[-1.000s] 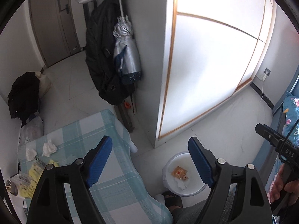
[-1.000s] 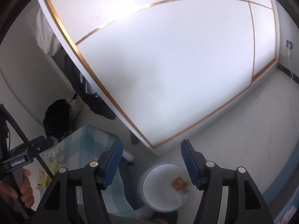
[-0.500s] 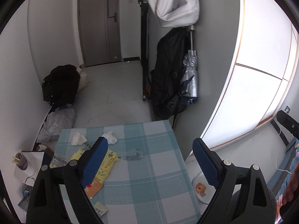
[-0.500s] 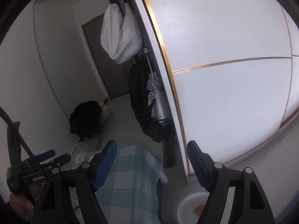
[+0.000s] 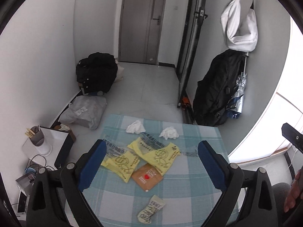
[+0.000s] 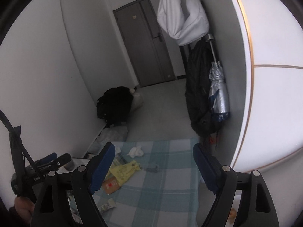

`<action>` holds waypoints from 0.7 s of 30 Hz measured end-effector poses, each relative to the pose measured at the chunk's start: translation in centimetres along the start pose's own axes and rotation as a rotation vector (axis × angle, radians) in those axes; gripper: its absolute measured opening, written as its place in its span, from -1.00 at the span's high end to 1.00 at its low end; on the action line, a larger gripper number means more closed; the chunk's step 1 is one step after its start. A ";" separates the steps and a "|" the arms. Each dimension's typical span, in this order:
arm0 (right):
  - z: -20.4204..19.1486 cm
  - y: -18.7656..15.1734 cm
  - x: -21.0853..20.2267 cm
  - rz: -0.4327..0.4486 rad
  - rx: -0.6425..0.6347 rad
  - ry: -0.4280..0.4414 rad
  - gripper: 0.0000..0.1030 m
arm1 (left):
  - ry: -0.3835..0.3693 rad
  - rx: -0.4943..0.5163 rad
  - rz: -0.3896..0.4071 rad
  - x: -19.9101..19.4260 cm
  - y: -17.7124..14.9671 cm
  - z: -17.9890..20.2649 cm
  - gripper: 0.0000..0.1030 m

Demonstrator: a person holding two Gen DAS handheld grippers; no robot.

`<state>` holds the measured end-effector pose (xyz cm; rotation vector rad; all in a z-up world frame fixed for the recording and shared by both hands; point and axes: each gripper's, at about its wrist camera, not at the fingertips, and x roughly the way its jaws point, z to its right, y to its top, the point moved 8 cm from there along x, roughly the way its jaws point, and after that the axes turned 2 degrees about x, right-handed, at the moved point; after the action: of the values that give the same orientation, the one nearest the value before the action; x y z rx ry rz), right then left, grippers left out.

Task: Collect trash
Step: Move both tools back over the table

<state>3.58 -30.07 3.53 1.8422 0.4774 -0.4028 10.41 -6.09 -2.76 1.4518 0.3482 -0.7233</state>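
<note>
both views swung from bin to table [image 5: 189, 193]; both grippers' jaws spread wider, empty.

We can make out only "Gen" in white letters on the black handheld gripper body [image 6: 36, 177]; print on the yellow plastic bags [image 5: 159, 156] stays illegible.

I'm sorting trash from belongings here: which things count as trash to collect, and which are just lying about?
Trash on the table:
two crumpled tissues
yellow bags
brown packet
crumpled wrapper

Just lying about:
black backpack
folded umbrella
white bag
black bag on floor
</note>
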 end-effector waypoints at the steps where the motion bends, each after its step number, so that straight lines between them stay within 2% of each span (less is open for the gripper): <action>1: -0.7 -0.4 0.6 -0.011 -0.009 0.008 -0.65 | 0.004 -0.003 -0.004 0.1 -0.4 -0.7 -0.86; 4: -2.8 -1.9 2.7 -0.055 -0.034 0.024 -0.68 | 0.015 -0.008 -0.026 0.7 -1.8 -2.5 -0.86; 9: -4.8 -4.0 6.0 -0.128 -0.074 0.038 -0.70 | -0.033 -0.057 -0.086 2.8 -3.9 -4.6 -0.86; 15: -6.7 -5.9 9.1 -0.207 -0.132 0.048 -0.70 | -0.045 -0.094 -0.137 3.8 -5.8 -6.9 -0.86; 21: -9.2 -9.9 13.5 -0.346 -0.186 0.096 -0.70 | -0.046 -0.153 -0.171 4.7 -6.4 -9.4 -0.86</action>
<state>10.52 -16.80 -8.40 1.6051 0.8764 -0.4867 11.79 2.23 -11.74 1.2696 0.4860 -0.8482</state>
